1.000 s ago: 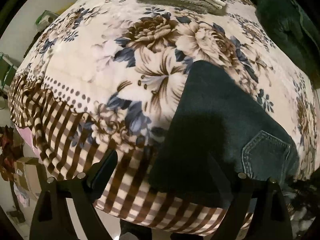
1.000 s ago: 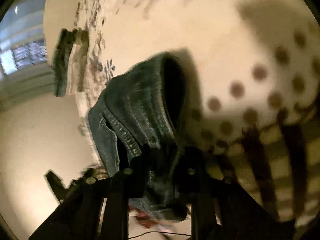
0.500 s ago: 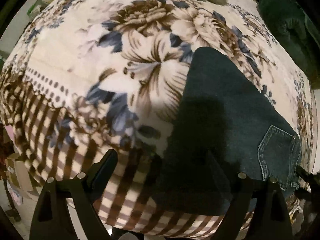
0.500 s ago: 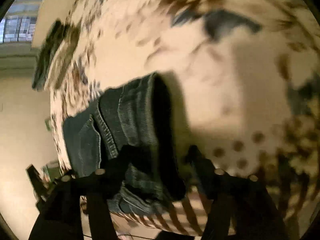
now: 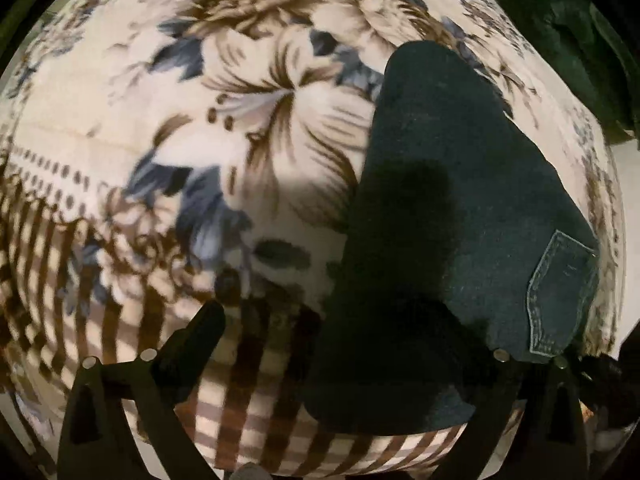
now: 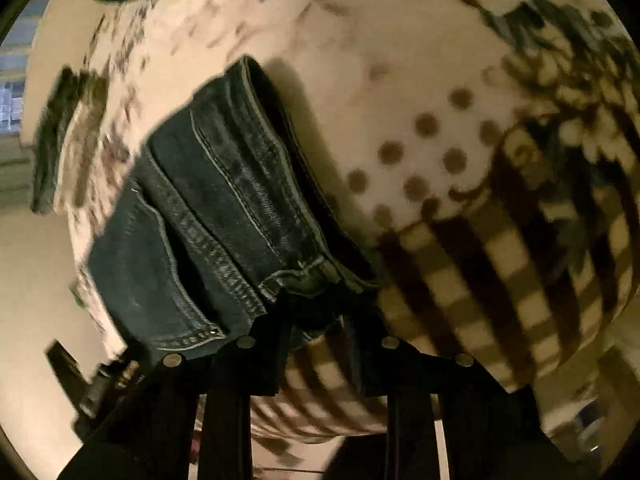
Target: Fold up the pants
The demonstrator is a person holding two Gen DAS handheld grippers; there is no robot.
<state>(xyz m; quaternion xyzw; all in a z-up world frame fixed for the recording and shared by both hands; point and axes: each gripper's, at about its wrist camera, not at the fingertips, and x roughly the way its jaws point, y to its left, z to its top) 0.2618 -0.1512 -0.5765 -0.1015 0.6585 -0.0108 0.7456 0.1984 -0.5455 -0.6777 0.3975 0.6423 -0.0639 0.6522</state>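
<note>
Dark blue jeans [image 5: 460, 200] lie folded on a floral blanket [image 5: 260, 120], back pocket at the right. My left gripper [image 5: 340, 340] points down over their near end, jaws opening wide. Its left finger [image 5: 196, 332] hangs over the striped border and its right finger [image 5: 484, 360] over the denim, with nothing pinched. In the right wrist view the waistband end of the jeans [image 6: 240, 200] lies flat. My right gripper [image 6: 316, 328] is closing on the waistband corner, and denim fills the narrow gap between its tips.
A dark green garment [image 5: 580, 40] lies at the far right of the bed. A stack of folded clothes [image 6: 60, 140] sits near the far edge. The blanket's striped border [image 6: 500, 280] hangs over the near bed edge, with floor below.
The left gripper has sunk closer to the jeans and its jaws have widened. The right gripper let the raised denim down, opened wide, then narrowed again on the waistband corner.
</note>
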